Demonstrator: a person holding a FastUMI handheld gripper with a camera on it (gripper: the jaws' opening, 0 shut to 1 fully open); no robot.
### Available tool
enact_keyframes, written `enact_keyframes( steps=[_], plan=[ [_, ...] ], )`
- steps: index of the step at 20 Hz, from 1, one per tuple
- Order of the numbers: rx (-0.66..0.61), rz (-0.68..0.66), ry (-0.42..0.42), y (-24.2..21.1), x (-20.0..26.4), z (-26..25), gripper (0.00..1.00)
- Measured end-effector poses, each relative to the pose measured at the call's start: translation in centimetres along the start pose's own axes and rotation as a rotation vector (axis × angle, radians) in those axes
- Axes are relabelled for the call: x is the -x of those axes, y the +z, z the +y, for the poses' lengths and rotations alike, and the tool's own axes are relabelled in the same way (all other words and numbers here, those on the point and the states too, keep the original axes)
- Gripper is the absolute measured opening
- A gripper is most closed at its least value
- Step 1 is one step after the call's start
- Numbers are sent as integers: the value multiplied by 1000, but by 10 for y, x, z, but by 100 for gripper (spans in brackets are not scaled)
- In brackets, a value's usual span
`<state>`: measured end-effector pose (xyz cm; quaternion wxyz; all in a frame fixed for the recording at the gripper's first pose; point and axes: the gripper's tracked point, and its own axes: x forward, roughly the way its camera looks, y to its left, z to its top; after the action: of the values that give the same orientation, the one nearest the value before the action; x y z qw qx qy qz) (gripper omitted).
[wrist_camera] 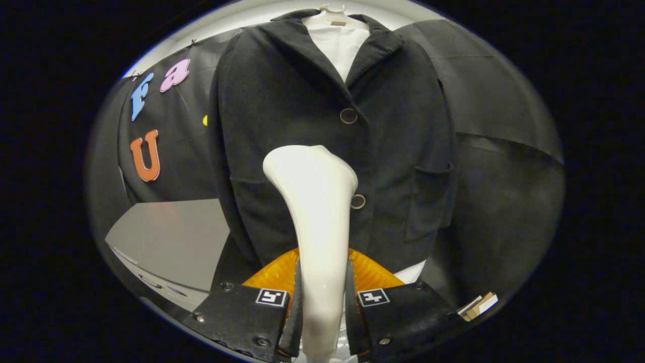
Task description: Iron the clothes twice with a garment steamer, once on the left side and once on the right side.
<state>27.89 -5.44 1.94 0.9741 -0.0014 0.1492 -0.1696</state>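
A black corduroy jacket (282,101) with two round buttons hangs on a white hanger (332,15) over a white shirt (338,48), straight ahead of the fingers. My gripper (322,302) is shut on the handle of a white garment steamer (315,201). Both black fingers (242,315) press on the handle's sides. The steamer's wide head rises upright and reaches the jacket's front, left of the lower button (358,201), near the middle seam. Whether the head touches the cloth I cannot tell. An orange ribbed part (274,275) shows behind the fingers.
A grey table top (171,242) lies to the lower left of the jacket. Some flat cardboard pieces (478,305) sit low on the right. Black cloth walls stand behind and on both sides of the jacket.
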Motion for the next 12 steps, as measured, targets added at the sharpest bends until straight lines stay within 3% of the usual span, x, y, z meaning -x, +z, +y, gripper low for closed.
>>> enact_keyframes(
  steps=[12],
  plan=[
    [35,150,-12,-72,-27,13,38]
  ],
)
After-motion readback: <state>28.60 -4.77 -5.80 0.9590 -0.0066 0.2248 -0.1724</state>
